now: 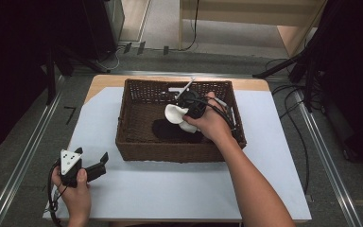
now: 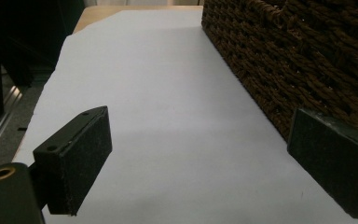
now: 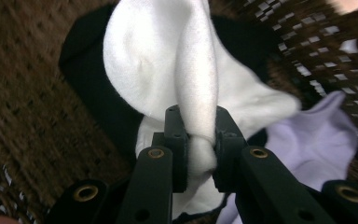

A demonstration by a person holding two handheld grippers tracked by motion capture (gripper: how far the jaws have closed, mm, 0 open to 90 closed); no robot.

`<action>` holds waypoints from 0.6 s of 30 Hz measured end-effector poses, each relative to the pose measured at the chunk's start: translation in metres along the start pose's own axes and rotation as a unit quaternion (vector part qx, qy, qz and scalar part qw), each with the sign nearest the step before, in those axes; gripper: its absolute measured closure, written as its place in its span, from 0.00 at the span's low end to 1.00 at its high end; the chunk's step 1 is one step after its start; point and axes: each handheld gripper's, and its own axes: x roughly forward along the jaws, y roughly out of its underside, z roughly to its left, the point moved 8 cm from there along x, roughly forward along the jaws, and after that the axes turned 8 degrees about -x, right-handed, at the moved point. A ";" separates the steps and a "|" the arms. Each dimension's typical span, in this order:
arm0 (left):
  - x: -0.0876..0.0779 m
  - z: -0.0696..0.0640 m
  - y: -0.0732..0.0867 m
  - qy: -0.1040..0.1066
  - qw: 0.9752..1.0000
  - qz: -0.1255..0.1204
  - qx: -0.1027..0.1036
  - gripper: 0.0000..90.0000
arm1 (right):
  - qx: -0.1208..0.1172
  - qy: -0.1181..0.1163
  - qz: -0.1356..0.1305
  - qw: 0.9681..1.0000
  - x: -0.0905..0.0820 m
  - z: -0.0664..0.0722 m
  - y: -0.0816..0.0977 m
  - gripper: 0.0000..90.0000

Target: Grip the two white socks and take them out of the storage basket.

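A brown wicker basket (image 1: 132,142) stands at the middle of the table. Inside it my right gripper (image 1: 189,106) is shut on a white cloth (image 1: 176,115), held just above the basket floor. In the right gripper view the white cloth (image 3: 168,65) is pinched between the two jaws of my right gripper (image 3: 196,140), and it hangs over a black cloth (image 3: 81,65). That black cloth (image 1: 168,130) lies on the basket floor. A pale lilac cloth (image 3: 317,140) lies beside it. My left gripper (image 1: 97,166) rests open near the table's front left, nothing between its jaws.
A white sheet (image 1: 170,189) covers the wooden table. The basket's woven wall (image 2: 279,56) rises close on the right in the left gripper view. A metal rail (image 1: 23,156) runs along the table's left side, and cables (image 1: 302,142) lie at its right.
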 end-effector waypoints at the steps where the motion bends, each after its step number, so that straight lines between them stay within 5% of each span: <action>1: 0.000 0.000 0.000 0.000 1.000 0.000 0.000 0.08 | 0.007 0.008 -0.012 1.000 -0.003 -0.001 0.001 0.88; 7: 0.000 0.000 0.000 -0.001 1.000 -0.001 -0.001 0.08 | 0.038 0.037 -0.084 0.995 -0.018 -0.008 0.006 0.88; 10: 0.000 0.000 0.000 -0.002 1.000 -0.001 -0.001 0.08 | 0.058 0.054 -0.121 0.990 -0.025 -0.012 0.009 0.87; 15: 0.000 0.001 0.000 -0.004 1.000 -0.001 0.001 0.08 | 0.087 0.099 -0.175 0.976 -0.036 -0.021 0.018 0.86; 16: 0.000 0.000 0.000 -0.003 1.000 -0.001 -0.001 0.08 | 0.087 0.099 -0.175 0.976 -0.036 -0.021 0.018 0.86; 17: 0.000 0.000 0.000 -0.004 1.000 -0.001 -0.001 0.08 | 0.104 0.098 -0.197 0.970 -0.041 -0.023 0.022 0.86; 18: 0.000 0.000 0.000 -0.004 1.000 -0.001 -0.001 0.08 | 0.104 0.098 -0.197 0.970 -0.041 -0.023 0.022 0.86</action>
